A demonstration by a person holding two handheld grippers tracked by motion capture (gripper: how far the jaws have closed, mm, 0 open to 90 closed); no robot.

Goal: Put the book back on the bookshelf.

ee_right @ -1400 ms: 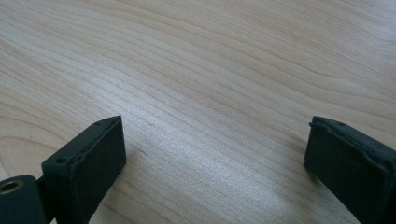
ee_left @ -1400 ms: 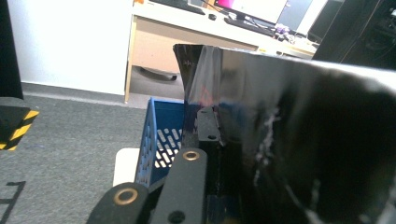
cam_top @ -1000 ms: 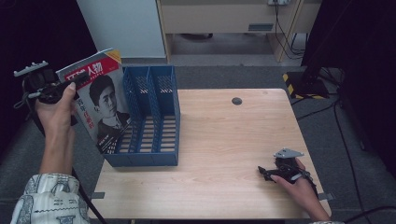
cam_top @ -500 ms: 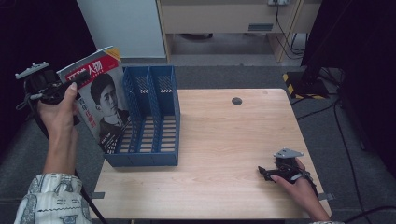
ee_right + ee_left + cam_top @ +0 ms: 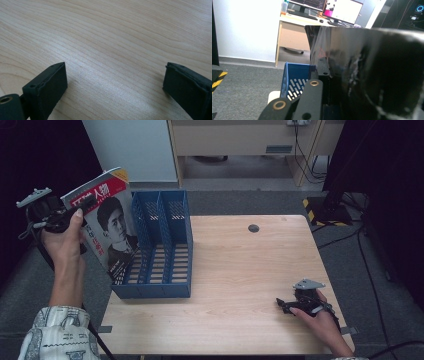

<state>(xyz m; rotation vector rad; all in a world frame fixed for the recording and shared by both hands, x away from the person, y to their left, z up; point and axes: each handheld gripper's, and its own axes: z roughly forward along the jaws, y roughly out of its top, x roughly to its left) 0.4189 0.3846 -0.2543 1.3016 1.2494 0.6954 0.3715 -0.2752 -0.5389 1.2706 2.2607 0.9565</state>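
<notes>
A: What takes up the most room?

B: The wooden table (image 5: 235,285). Its light top is mostly bare, with a small dark round spot (image 5: 253,228) near the far edge.

A: And the container?

B: A blue file holder (image 5: 159,251) stands at the table's left end, with slotted walls and dividers that split it into upright compartments. From the high view the slots that can be seen have nothing in them; the leftmost one is partly hidden by the magazine, so I cannot tell about that one.

A: Where is the magazine?

B: The magazine (image 5: 103,222) is held in the air at the holder's left side, tilted, its red-topped cover with a portrait facing the camera. Its lower edge lies at the holder's left wall; whether it touches I cannot tell. In the left gripper view its glossy dark surface (image 5: 372,75) looms close, with the blue holder (image 5: 294,77) below.

A: What grips it?

B: The left gripper (image 5: 82,206), jaws clamped on the magazine's upper left edge, the person's left hand (image 5: 62,240) wrapped round the gripper's body.

A: And the other claw?

B: The right gripper (image 5: 281,303) rests low on the table near the front right corner, well apart from the holder. In the right gripper view its jaws (image 5: 113,82) stand wide apart over bare wood, holding nothing.
</notes>
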